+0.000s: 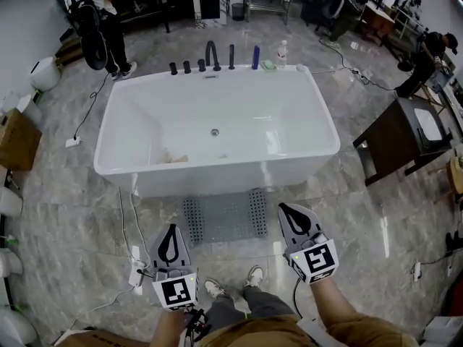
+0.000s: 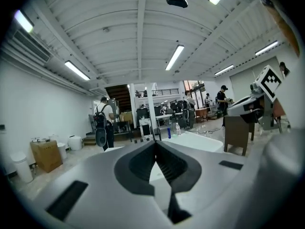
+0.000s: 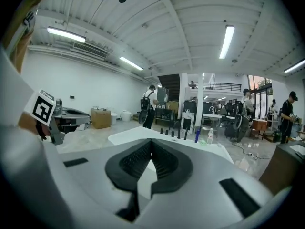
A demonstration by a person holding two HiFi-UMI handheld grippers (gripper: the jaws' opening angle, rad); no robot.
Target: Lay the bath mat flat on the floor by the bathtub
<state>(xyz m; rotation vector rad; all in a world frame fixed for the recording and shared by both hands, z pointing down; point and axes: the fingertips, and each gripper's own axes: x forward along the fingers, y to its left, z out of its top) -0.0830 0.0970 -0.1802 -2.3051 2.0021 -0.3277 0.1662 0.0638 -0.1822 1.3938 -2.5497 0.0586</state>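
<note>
A grey perforated bath mat lies flat on the marble floor just in front of the white bathtub. My left gripper hovers shut and empty to the mat's left, above the floor. To the mat's right, my right gripper is also shut with nothing in it. In the left gripper view the jaws meet tip to tip, with the bathtub beyond them. The right gripper view shows closed jaws pointing over the bathtub rim.
Black taps, a blue bottle and a clear bottle stand on the tub's far rim. A dark wooden cabinet is at the right. A power strip and cables lie on the floor at left. A person with a backpack stands far left.
</note>
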